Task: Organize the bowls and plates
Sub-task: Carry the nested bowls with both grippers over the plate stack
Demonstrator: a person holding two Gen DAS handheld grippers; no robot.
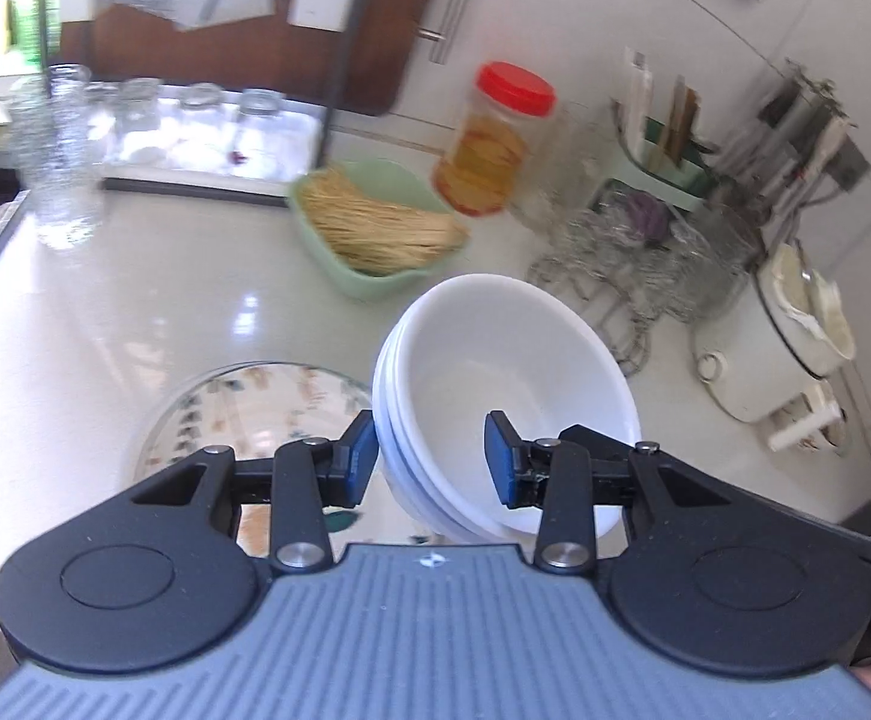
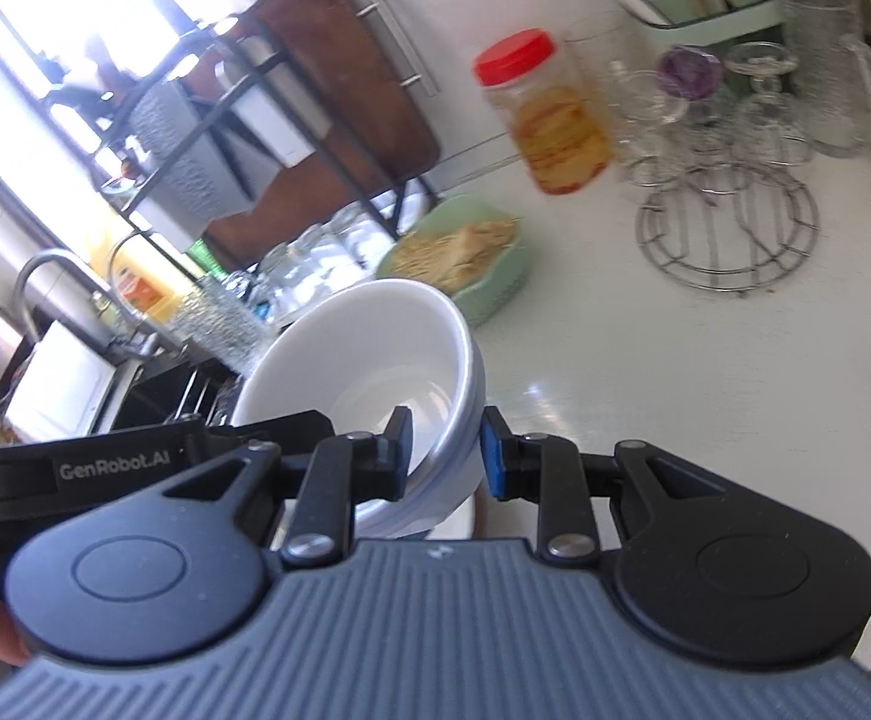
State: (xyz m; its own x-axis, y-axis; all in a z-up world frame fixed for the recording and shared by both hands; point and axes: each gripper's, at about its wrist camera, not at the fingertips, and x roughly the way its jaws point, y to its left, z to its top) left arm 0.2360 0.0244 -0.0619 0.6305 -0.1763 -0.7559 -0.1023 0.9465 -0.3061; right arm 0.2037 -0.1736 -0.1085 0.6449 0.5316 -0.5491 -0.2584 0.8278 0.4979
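1. Fingers of both grippers are straddling the wall of the same stack of white bowls [image 1: 495, 384], one blue pad inside and one outside. The left gripper [image 1: 429, 462], low in its frame's centre, is clamping the near-left rim; the right gripper [image 2: 444, 450], low centre of its view, is pinching the opposite wall.
2. The stack appears lifted and tilted, sitting centre frame in both views, just right of the patterned plate [image 1: 243, 414] lying on the white counter [image 1: 135, 288].
3. To carry it well, I would keep both grips level and moving together, so the nested bowls are not sliding apart, and lower them flat.
4. Count: three bowl rims seem to be showing, though blur is making this uncertain; one patterned plate; one green dish of noodles [image 1: 375, 222]; one red-lidded jar [image 1: 495, 138].
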